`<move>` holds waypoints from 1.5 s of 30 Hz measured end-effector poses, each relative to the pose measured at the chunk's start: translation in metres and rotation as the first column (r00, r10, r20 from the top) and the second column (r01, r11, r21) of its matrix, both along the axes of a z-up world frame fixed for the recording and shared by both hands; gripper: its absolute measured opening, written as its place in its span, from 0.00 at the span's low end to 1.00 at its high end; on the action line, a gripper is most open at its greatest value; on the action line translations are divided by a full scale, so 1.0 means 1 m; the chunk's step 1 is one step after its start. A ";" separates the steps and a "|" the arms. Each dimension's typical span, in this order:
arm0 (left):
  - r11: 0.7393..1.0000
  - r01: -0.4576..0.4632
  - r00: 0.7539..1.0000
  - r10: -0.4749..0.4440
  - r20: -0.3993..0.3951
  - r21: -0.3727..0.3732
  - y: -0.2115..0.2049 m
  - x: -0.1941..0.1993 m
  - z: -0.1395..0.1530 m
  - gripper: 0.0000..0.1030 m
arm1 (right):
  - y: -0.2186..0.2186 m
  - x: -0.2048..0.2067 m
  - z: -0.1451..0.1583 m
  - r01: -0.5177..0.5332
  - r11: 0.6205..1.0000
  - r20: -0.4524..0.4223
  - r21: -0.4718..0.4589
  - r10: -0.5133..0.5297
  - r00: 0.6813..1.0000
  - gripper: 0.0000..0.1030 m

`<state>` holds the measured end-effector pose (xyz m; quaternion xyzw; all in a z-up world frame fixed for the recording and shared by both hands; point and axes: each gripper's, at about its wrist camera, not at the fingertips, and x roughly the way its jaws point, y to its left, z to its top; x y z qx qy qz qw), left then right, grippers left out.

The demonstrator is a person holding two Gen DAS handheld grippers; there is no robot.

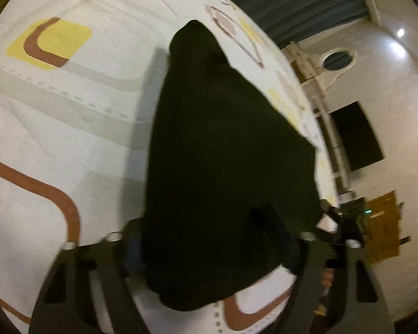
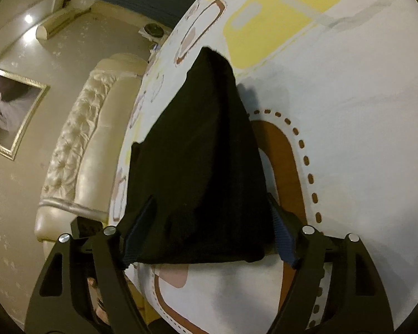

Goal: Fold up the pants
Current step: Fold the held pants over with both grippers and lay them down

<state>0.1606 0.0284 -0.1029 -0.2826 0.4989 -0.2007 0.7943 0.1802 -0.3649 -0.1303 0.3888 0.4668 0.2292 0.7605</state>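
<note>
Pants [image 1: 223,153], black and already narrowed into a long strip, run away from both grippers across the patterned bedsheet [image 1: 55,117], with the near end lifted and the far tip resting on the bed well ahead. In the left wrist view the left gripper [image 1: 209,253] has cloth filling the whole gap between its jaws, which stand wide apart; the fabric drapes over and between them, but whether the fingers actually pinch it I cannot tell. The right gripper [image 2: 206,236] shows much the same: jaws spread wide, the near hem of the pants bunched between the blue-padded fingers [image 2: 285,228], the grip itself hidden by the dark cloth. The long axis of the garment points straight forward from both grippers, so each stands at the same near end, neither clearly closer to the far tip. Judging by this, the coming move is to carry the near end forward over the far end, along that axis. Little stands in the way on the bed. To the side of the bed are a tufted cream headboard [image 2: 78,139] and a framed picture [image 2: 11,111] on the wall, and the left view shows a wooden cabinet [image 1: 381,225] beyond the bed's edge, all well apart from the cloth.
</note>
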 end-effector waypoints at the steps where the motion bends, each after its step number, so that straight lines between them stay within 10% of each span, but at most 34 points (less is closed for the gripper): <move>1: 1.000 0.007 1.000 -0.008 0.008 0.009 0.000 -0.001 0.000 0.57 | 0.003 0.000 -0.001 -0.014 1.000 -0.014 -0.028 0.014 1.000 0.51; 11: 0.999 0.001 1.000 -0.002 0.022 0.053 -0.005 -0.006 0.018 0.31 | -0.001 -0.005 0.004 -0.018 0.999 -0.002 0.027 0.018 1.000 0.31; 45: 0.999 0.038 0.998 -0.040 0.052 0.025 0.007 -0.047 0.009 0.33 | -0.011 -0.056 -0.013 -0.029 0.996 -0.023 0.082 0.031 0.999 0.32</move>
